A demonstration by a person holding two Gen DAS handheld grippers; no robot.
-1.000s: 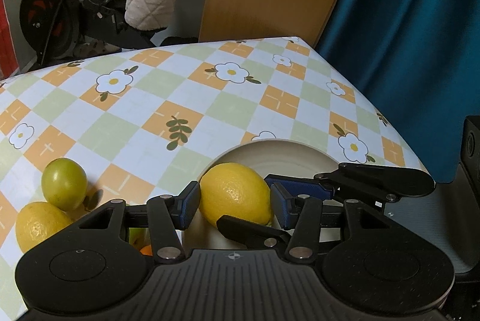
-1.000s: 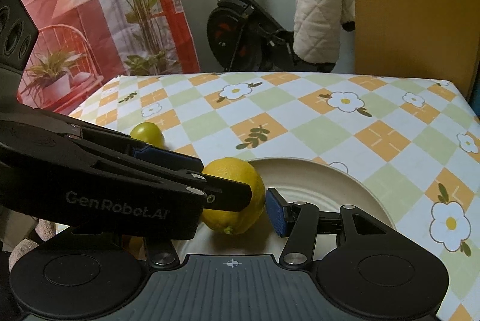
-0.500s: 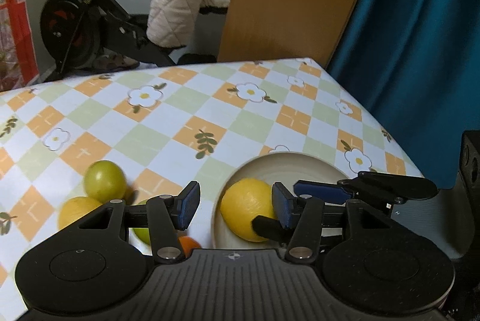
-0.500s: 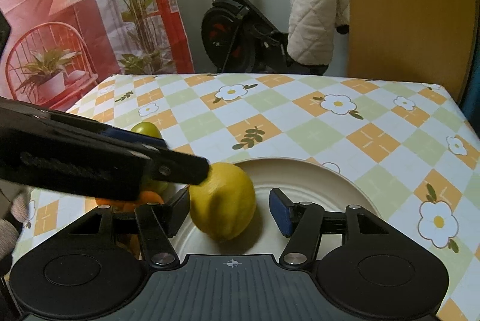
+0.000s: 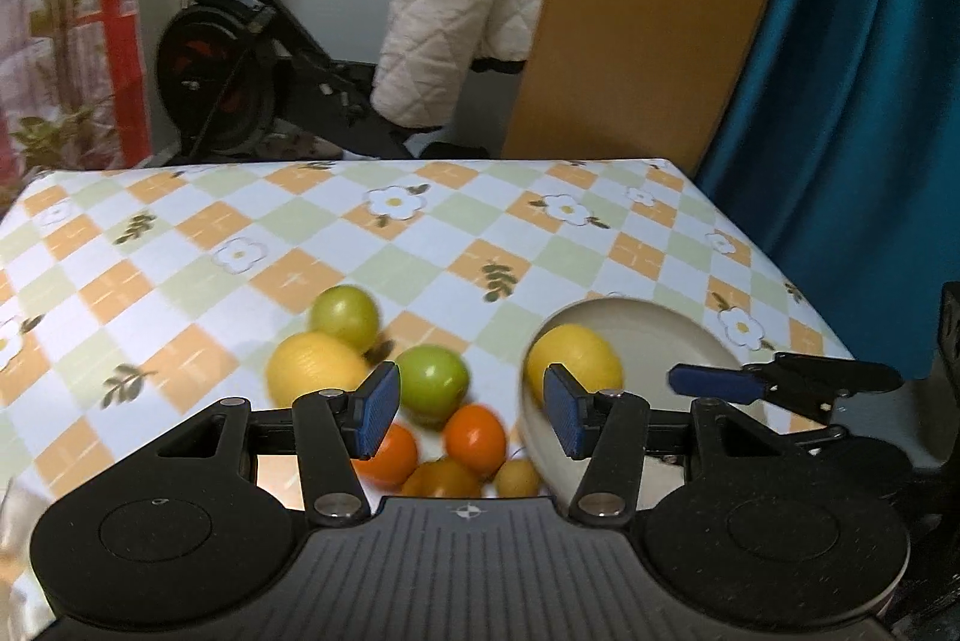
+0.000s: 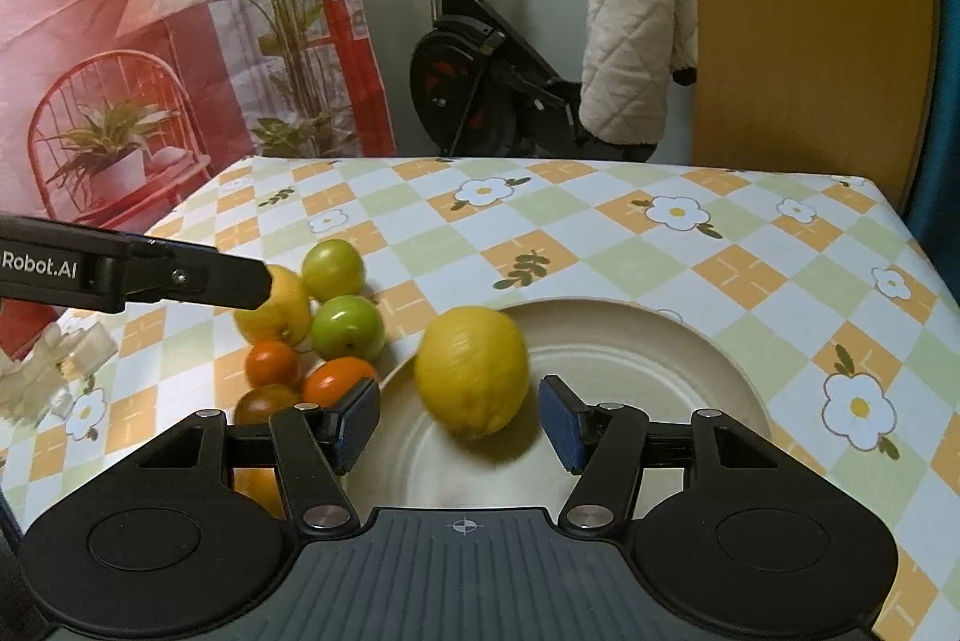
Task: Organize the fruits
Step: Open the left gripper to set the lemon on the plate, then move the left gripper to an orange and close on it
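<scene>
lemon [image 6: 471, 371] seen lying on plate [image 6: 690, 341] | right gripper [image 6: 459, 425] released, nothing gripped | left gripper [image 5: 468, 416] released, empty

Home room: black exercise bike [image 6: 480, 59] (white quilted jacket [image 6: 636, 41] draped on it), floral checked tablecloth [image 6: 600, 245], teal curtain [image 5: 858, 101].

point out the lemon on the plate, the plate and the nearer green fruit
lemon on the plate [image 6: 471, 371], right wrist view, middle of its peel
plate [image 6: 678, 347], right wrist view, bare inner surface
nearer green fruit [image 6: 348, 328], right wrist view, its centre
</scene>
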